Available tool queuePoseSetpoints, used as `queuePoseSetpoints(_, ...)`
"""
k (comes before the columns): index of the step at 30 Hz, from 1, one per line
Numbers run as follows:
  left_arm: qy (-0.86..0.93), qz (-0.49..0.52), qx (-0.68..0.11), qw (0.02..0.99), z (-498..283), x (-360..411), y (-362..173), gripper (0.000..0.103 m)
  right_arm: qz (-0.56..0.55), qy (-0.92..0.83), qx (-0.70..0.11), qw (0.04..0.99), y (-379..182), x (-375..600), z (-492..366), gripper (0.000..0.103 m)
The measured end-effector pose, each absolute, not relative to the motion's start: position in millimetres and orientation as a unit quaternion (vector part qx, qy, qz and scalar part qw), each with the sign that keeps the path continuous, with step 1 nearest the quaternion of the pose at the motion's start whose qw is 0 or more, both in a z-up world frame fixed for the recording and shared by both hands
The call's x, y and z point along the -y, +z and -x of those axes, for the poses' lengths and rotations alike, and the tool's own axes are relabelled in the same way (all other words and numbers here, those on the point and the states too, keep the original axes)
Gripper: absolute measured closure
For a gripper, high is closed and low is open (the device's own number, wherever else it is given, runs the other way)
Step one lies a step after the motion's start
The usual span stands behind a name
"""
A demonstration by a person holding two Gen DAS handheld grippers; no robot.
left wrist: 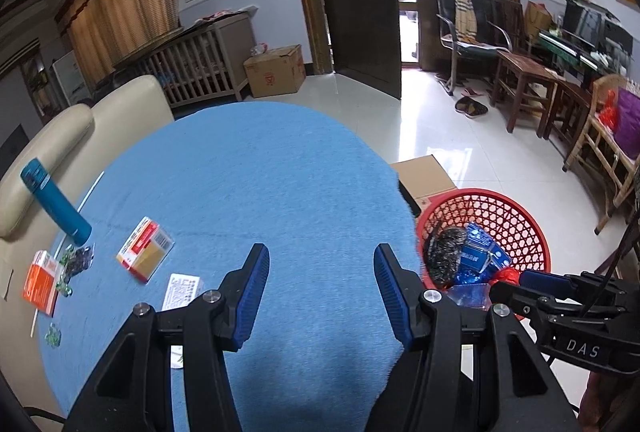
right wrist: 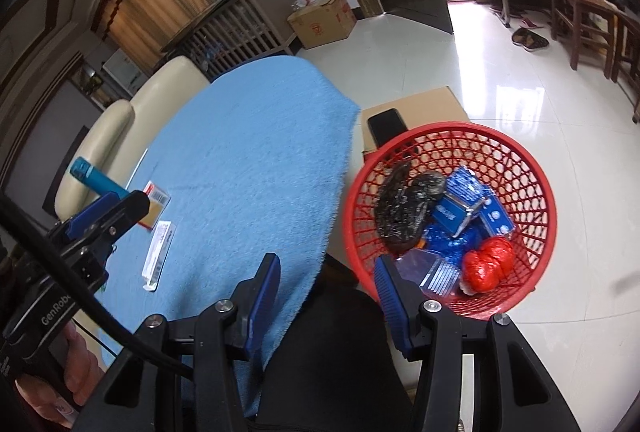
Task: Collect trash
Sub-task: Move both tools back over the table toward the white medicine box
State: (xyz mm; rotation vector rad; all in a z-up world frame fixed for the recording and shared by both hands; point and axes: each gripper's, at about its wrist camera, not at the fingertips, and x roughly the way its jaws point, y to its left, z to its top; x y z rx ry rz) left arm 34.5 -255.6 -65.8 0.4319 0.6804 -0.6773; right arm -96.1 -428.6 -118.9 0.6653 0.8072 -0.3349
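Two hand-held grippers, left [left wrist: 320, 286] and right [right wrist: 326, 298], hung released, empty. Left of the basket [right wrist: 532, 167], a box [left wrist: 145, 254] lay on the counter [left wrist: 256, 167]: probably light, crushable; grip its long sides.

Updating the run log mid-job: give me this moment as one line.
left gripper: open, empty, over blue table | right gripper: open, empty, beside red basket | basket: holds trash | orange box: on table
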Motion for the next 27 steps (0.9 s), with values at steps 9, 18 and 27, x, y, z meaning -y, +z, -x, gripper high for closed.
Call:
queuePoseSetpoints(9,-0.295,-0.186,-0.329,0.877,-51.4,222.1,-69.9,0.047,-0.286,-0.141,-0.407,0.856,-118.3,400.2,72.7,0.049)
queuePoseSetpoints(18,-0.233,-0.154,-0.357,0.891,-84.6,153.5,-83.1,0.048,-0.257,-0.122,-0.427,0.858,-114.2,373.9,52.4,0.049)
queuePoseSetpoints(27,-0.116,-0.091,-0.388,0.91,-123.6,41.4,-97.4,0.047,-0.229,-0.061,-0.46,0.856,-111.6,330.9,4.4,0.049)
